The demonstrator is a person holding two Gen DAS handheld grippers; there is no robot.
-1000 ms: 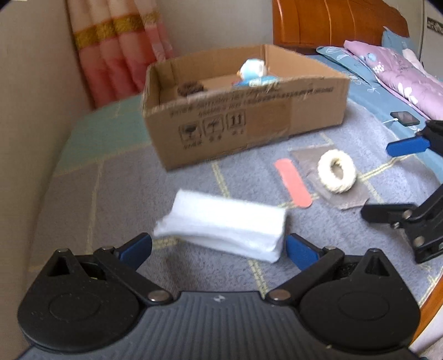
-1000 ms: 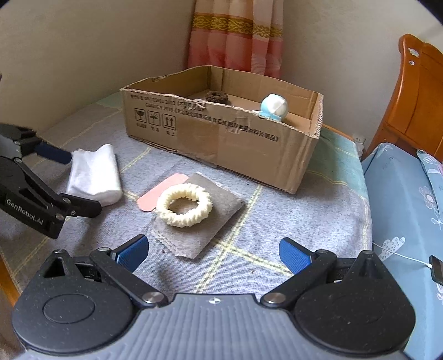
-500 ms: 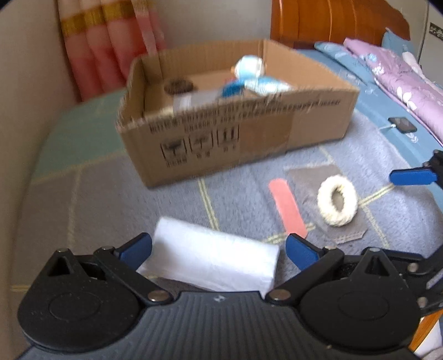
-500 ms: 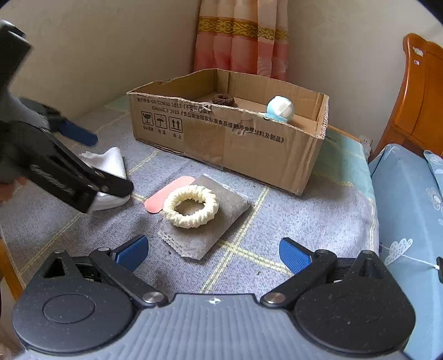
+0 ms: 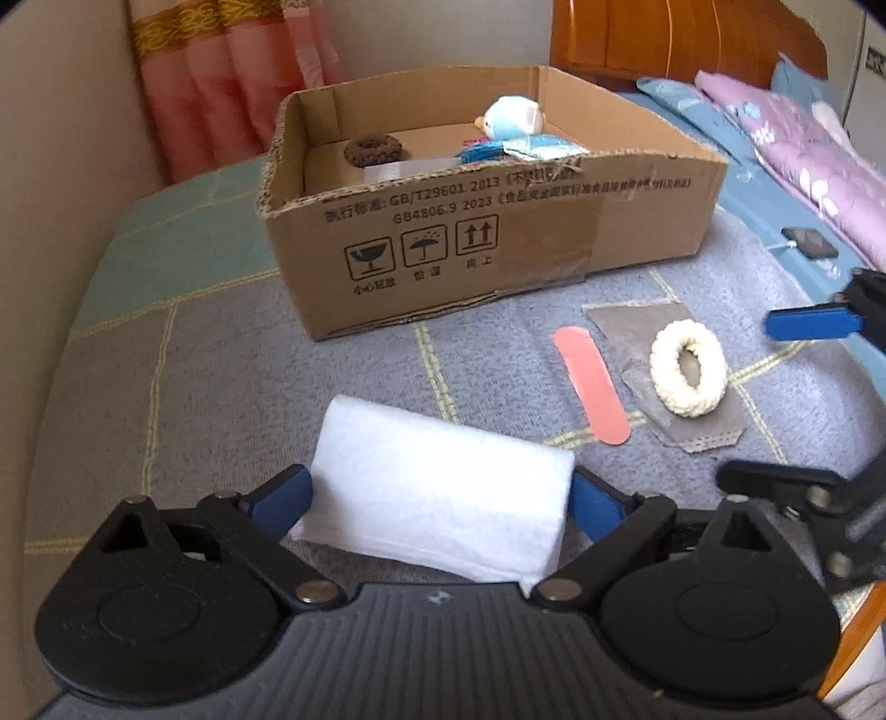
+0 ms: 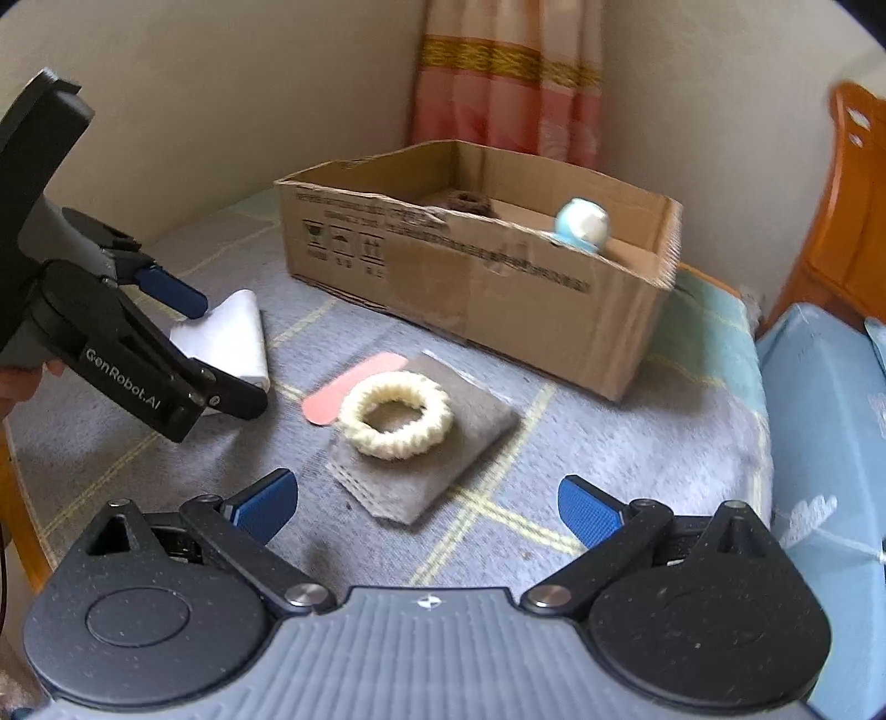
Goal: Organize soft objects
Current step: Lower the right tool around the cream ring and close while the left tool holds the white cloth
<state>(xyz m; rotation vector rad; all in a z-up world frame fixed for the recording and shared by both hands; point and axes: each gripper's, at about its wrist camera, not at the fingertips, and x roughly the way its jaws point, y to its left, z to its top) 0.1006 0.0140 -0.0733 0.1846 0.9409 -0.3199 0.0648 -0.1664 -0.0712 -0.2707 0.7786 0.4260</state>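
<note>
Left gripper (image 5: 440, 501) closing, pads beside a white tissue pack (image 5: 437, 498), right gripper (image 6: 423, 507) open over the blanket (image 6: 581, 459), empty

a home bedroom. a wooden headboard (image 5: 664, 39) fills the upper right of the left wrist frame, with floral bedding (image 5: 803, 149) below it. a pink striped curtain (image 6: 509, 88) hangs at the top centre of the right wrist frame, over a checked blanket (image 5: 221, 376) holding a cardboard box (image 5: 498, 243).
</note>
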